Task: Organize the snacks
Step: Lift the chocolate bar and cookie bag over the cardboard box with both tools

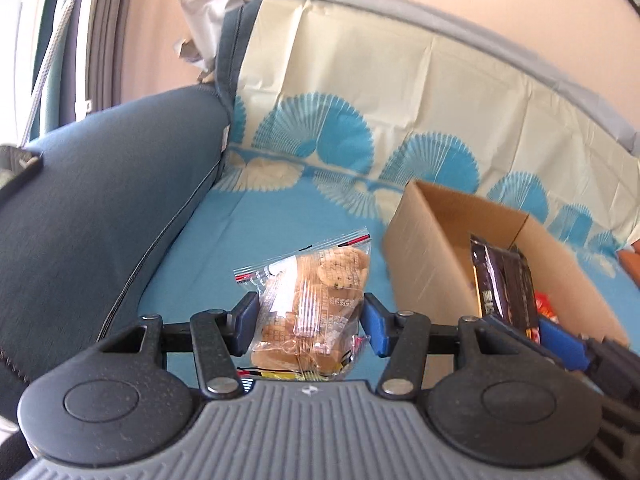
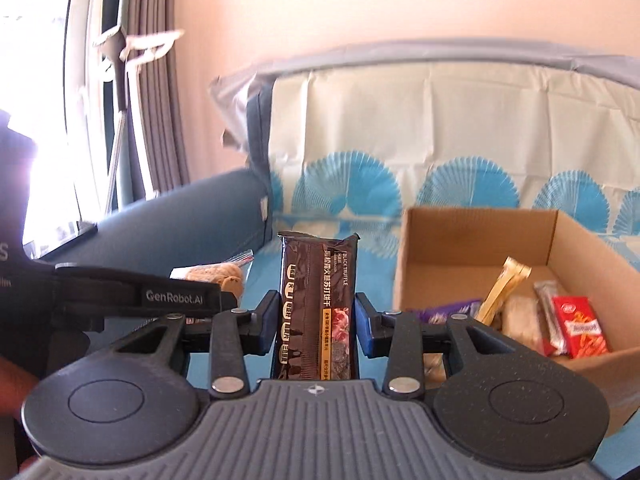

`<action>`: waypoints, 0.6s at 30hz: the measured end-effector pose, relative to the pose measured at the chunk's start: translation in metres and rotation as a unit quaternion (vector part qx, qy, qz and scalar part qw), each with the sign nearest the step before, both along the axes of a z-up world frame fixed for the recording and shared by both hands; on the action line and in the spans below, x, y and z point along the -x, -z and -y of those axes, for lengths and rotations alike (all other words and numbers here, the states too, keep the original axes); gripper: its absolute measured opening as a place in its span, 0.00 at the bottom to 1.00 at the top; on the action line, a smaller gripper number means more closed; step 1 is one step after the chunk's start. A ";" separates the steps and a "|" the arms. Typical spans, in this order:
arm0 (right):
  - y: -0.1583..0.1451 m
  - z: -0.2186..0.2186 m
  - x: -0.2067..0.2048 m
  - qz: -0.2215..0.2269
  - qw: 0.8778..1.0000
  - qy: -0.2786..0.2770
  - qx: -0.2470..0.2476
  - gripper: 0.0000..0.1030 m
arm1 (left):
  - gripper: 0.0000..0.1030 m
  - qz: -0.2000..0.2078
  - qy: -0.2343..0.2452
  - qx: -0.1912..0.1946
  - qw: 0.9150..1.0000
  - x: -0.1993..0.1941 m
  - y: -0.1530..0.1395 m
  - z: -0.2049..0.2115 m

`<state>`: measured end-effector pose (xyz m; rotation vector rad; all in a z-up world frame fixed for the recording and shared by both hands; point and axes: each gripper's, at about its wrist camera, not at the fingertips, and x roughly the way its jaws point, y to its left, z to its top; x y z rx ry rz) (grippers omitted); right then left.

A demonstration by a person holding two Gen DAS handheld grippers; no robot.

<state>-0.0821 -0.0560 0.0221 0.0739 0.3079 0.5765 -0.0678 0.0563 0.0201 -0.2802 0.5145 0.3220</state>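
Note:
My left gripper (image 1: 310,326) is shut on a clear zip bag of cookies (image 1: 312,300) and holds it above the blue sofa seat, left of the cardboard box (image 1: 424,240). My right gripper (image 2: 316,322) is shut on a dark brown cracker packet (image 2: 316,304), held upright to the left of the box (image 2: 480,236). The packet (image 1: 504,280) and the right gripper also show in the left wrist view, at the box's near side. The cookie bag (image 2: 218,274) shows in the right wrist view behind the left gripper's body.
The box holds several snacks: a red packet (image 2: 580,326), a gold stick pack (image 2: 504,288), a purple wrapper (image 2: 452,310). A blue patterned cloth (image 1: 280,216) covers the sofa seat and back. A dark blue armrest (image 1: 100,208) lies to the left, curtains and window beyond.

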 end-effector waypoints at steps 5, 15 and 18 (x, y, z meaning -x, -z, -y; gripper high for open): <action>-0.015 0.032 -0.017 0.039 0.997 0.056 -0.037 0.40 | 0.58 0.019 0.025 -0.019 0.999 -0.036 -0.032 0.019; -0.011 0.122 -0.072 0.040 0.966 0.239 -0.091 0.40 | 0.58 0.046 0.136 -0.065 0.988 -0.122 -0.058 0.104; -0.003 0.142 -0.088 0.012 0.957 0.265 -0.116 0.40 | 0.58 0.053 0.157 -0.073 0.983 -0.142 -0.058 0.127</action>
